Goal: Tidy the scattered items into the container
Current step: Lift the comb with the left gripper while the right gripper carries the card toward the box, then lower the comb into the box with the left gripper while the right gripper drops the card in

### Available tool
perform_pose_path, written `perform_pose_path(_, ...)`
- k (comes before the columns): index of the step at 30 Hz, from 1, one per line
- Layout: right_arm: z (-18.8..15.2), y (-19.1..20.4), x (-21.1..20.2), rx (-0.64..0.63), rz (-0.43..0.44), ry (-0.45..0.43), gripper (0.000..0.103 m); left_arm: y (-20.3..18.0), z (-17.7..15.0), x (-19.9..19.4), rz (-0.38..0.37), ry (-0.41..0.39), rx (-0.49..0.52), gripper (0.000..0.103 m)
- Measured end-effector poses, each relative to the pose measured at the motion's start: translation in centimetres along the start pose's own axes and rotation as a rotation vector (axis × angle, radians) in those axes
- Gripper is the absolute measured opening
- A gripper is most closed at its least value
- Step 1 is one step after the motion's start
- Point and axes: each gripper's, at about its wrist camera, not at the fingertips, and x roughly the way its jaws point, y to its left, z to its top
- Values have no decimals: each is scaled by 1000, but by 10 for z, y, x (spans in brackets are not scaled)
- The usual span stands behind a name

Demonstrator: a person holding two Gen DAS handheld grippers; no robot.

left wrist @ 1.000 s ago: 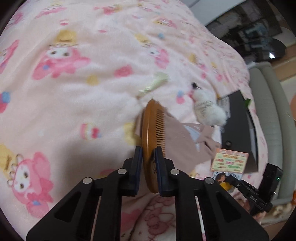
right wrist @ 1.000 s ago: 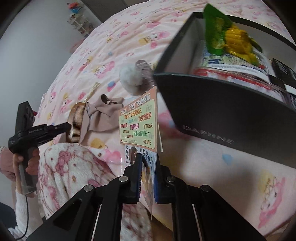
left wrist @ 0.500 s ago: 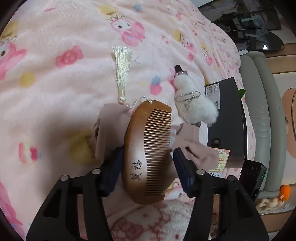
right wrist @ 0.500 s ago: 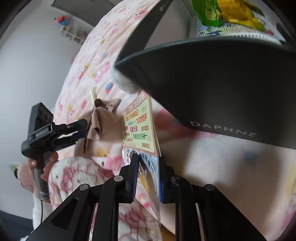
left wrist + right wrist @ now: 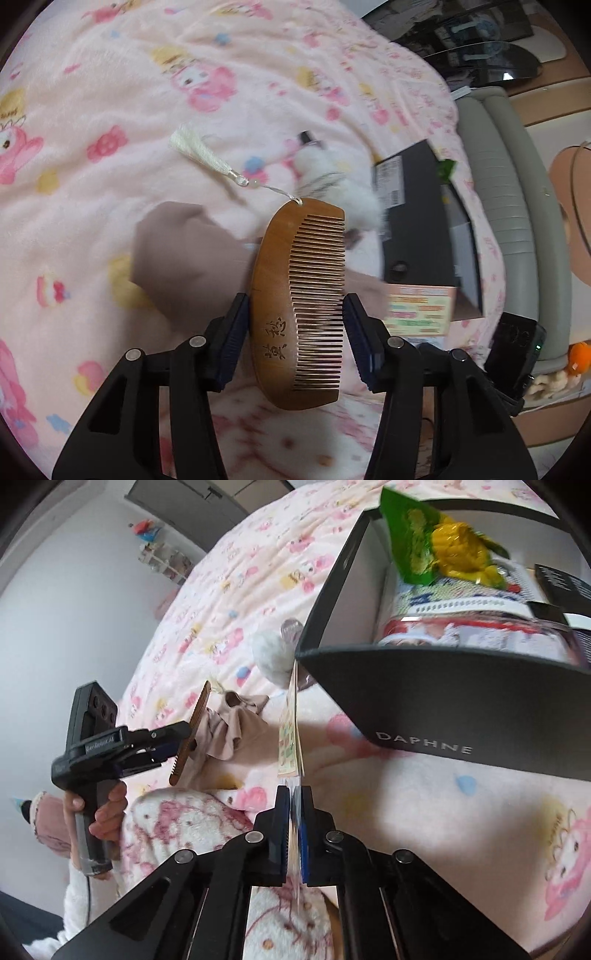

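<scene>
Left gripper (image 5: 295,339): jaws spread wide, pinching the wooden comb (image 5: 301,295) across its width, one pad on the spine, the other at the tooth tips. The comb is lifted clear of the bed; in the right wrist view it shows edge-on (image 5: 190,733) in the left gripper (image 5: 177,744), tilted. A cream tassel (image 5: 201,157) hangs from its far end on a thin cord and lies on the pink cartoon-print blanket (image 5: 110,92).

Right gripper (image 5: 294,823): jaws pressed nearly together on a flat printed card packet (image 5: 290,734), seen almost edge-on, standing upright just beside the near left corner of the black box (image 5: 443,701). The box is marked DAPHNE, sits on the bed and is open at the top. Inside: a green and yellow snack bag (image 5: 432,542) and other printed packs, blurred.

On the blanket between comb and box: a crumpled taupe cloth (image 5: 184,254) and a white fluffy item (image 5: 351,192) with a dark cap, possibly a small bottle; motion blur prevents a firm reading. The fluffy item lies near the box's left side.
</scene>
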Motion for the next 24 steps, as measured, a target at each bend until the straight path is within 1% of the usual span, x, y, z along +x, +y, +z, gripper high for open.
perform_pose_path(5,3,-5,-29,54,92,-48,2,-35,-3,-10,-36,-20,56,53)
perform_pose_path(6,6,-5,-36,53,122,-58,2,-45,-3,-11,-38,-25,73,53)
perform_pose_path(7,7,-4,-40,43,129,-63,2,-57,-3,-14,-40,-32,98,53)
perform_pose_path(9,11,0,-41,-15,82,-58,2,-75,-1,-16,-35,-48,138,53)
perform_pose_path(10,11,-2,-39,-19,64,-53,2,-82,-1,-15,-28,-57,149,53)
perform_pose_path(13,11,-21,-17,34,51,-10,3,-86,-4,-15,-26,-64,152,53)
perform_pose_path(15,6,-35,-10,60,-1,-13,5,-86,-7,-8,-16,-53,140,53)
perform_pose_path(16,5,-40,-7,61,-10,-9,11,-84,-10,-6,-12,-47,132,53)
perform_pose_path(17,3,-44,-3,62,-16,3,21,-83,-13,-3,-8,-40,121,53)
perform_pose_path(18,2,-49,1,69,-13,20,26,-82,-15,1,-1,-35,113,53)
perform_pose_path(19,2,-51,4,76,15,24,33,-81,-18,5,10,-31,108,53)
perform_pose_path(20,2,-51,5,82,51,24,36,-80,-20,9,18,-25,109,53)
perform_pose_path(21,3,-51,7,88,107,25,40,-81,-22,15,26,-17,109,53)
perform_pose_path(22,5,-50,11,87,138,28,47,-81,-23,20,27,-9,109,53)
perform_pose_path(24,9,-44,25,61,162,45,48,-81,-23,28,28,4,109,53)
